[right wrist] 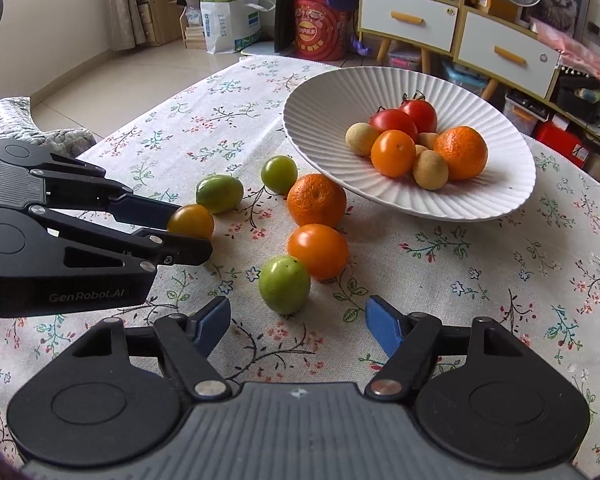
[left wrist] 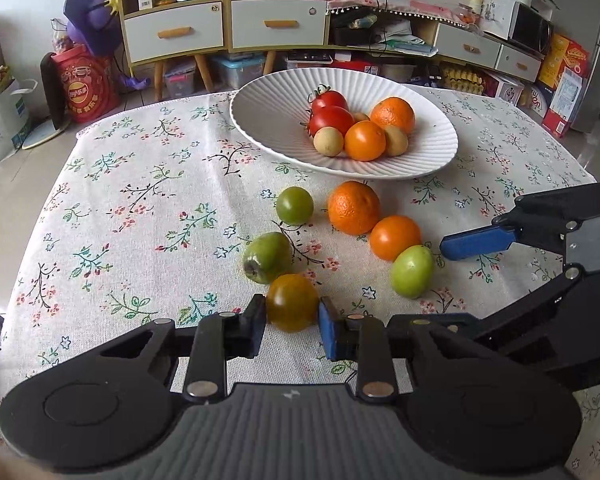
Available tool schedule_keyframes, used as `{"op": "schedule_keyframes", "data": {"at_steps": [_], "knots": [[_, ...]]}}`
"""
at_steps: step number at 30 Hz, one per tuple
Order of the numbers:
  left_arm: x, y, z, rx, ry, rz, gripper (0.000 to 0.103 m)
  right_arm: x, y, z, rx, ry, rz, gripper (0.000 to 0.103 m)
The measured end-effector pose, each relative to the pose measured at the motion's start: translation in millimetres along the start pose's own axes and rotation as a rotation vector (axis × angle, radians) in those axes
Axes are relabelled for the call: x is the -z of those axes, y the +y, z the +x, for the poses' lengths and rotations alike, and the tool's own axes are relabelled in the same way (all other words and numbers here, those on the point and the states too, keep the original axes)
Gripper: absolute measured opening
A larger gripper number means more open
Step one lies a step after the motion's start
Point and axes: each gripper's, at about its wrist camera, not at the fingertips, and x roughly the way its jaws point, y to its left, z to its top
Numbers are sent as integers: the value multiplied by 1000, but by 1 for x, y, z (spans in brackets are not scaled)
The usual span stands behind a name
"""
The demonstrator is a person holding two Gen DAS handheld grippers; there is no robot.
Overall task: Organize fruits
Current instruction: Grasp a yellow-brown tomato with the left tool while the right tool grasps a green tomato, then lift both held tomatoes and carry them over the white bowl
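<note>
My left gripper [left wrist: 292,316] is shut on a yellow-brown tomato [left wrist: 292,302] low over the floral tablecloth; the tomato also shows in the right wrist view [right wrist: 191,221]. My right gripper [right wrist: 298,322] is open and empty, just short of a light green tomato [right wrist: 285,284]. Loose on the cloth lie two more green tomatoes [right wrist: 219,193] [right wrist: 279,174], a mandarin [right wrist: 317,199] and an orange tomato [right wrist: 318,251]. The white ribbed plate [right wrist: 324,96] holds red tomatoes [right wrist: 394,123], orange fruit [right wrist: 462,152] and small tan fruits [right wrist: 431,169].
The table's far edge [left wrist: 148,106] drops to the floor. Behind it stand cabinets with drawers [left wrist: 174,32], a red drum [left wrist: 88,88], storage boxes and a paper bag [left wrist: 2,120]. A grey cushion [right wrist: 16,120] lies at the table's left side.
</note>
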Motion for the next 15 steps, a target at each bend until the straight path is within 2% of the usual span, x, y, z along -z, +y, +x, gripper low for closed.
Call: {"op": "schedule_keyframes", "data": {"at_steps": [3,7,9,15], "knots": [[1,4,-1,-6,2,-4,21,-3,2,1,-7,2,10,55],[2,9,-1,-11,3,-11,21,-5,1,2,-9,3,22,50],[2,10,-2,-12,2,-11,21,-5,1,2,-10,5,22,44],[2,10,-3,-12,3,-4,21,-5,-1,2,-13,4,24,36]]}}
